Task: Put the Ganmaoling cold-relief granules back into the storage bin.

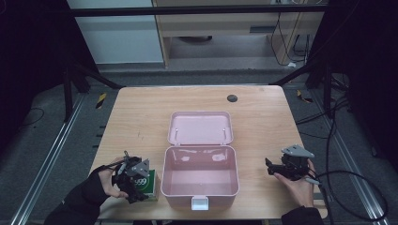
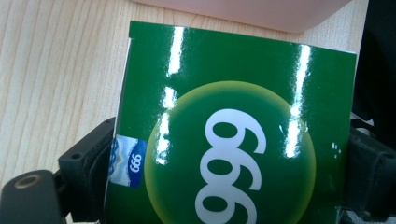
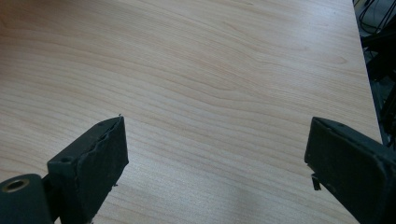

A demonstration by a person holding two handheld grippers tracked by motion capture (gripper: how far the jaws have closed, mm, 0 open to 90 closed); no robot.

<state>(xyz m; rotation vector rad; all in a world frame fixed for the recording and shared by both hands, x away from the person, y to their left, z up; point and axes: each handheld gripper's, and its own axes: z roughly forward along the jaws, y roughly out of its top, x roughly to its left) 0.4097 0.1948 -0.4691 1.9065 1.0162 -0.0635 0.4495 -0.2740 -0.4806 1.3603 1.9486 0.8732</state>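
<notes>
The green box (image 2: 233, 126) carries the only writing that can be read. In the left gripper view its glossy top face bears three large white figures, "999", set inside a round yellow-green disc; they run sideways to the camera, so that they read as 666 from this angle. At the box's edge by one jaw of the left tongs (image 2: 224, 186) sits a small blue label with the same three figures in small white print. In the high view the box (image 1: 144, 183) lies near the worktop's front left corner, and the white figures show on it there too, though small.
</notes>
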